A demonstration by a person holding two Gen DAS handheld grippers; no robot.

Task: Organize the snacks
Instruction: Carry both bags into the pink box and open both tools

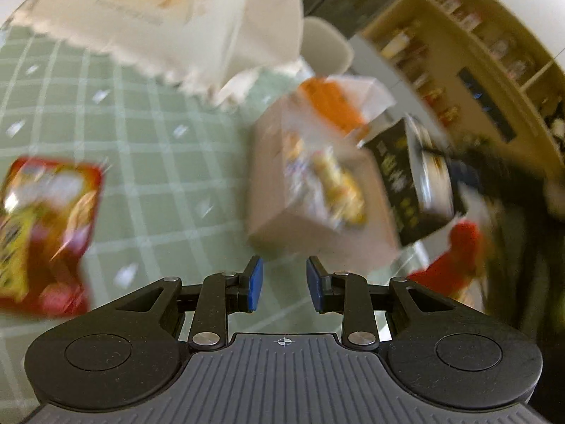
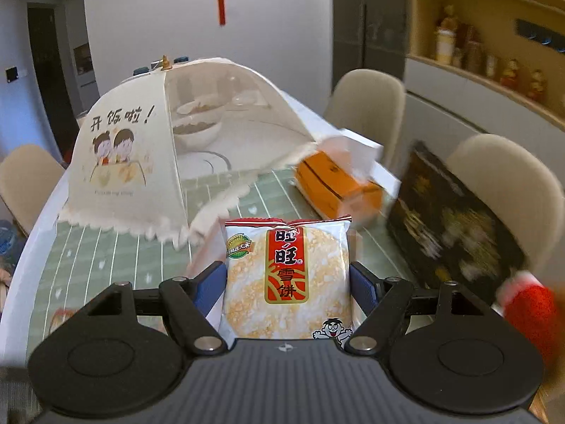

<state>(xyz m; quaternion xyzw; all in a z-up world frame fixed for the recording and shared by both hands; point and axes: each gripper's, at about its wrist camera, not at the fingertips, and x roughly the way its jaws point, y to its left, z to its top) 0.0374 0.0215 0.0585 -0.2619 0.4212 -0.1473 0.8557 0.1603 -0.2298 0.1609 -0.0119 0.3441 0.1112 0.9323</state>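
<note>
Two grippers in play. Right gripper clamps a rice-cracker pack by its side edges, carried above the table. Left gripper: jaws narrowly apart, nothing between them, over the checked cloth near a box that may be the snack bin; view blurred. A red pack lies left of it. Judgement: pack is light, film slick, crackers brittle. Grip the sealed side edges, with gentle pressure only.
</note>
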